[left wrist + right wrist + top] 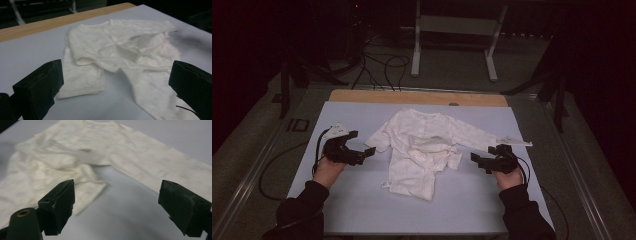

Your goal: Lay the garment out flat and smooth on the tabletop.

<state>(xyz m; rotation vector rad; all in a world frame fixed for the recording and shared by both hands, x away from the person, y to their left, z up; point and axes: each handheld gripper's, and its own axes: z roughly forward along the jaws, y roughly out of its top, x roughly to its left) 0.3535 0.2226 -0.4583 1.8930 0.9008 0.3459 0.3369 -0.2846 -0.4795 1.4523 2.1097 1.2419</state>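
Note:
A white long-sleeved garment (pixel 422 145) lies crumpled on the pale blue mat (pixel 362 205). One of its sleeves is stretched out to the right (pixel 492 140), and part of its front is folded over itself. My left gripper (pixel 366 155) hovers just left of the garment, open, its jaws wide with nothing between them. The left gripper view looks over the folded left sleeve (pixel 85 80) between the left gripper's (pixel 116 82) jaws. My right gripper (pixel 479 162) sits right of the hem, below the stretched sleeve, open and empty. In the right gripper view the garment (pixel 75 157) lies ahead of the right gripper (pixel 120 205).
The mat covers a wooden table whose bare edge (pixel 417 96) shows at the back. Beyond it are cables on the floor (pixel 382 65) and a white frame (pixel 452 25). Bare mat lies in front of the garment, towards the person's sleeves.

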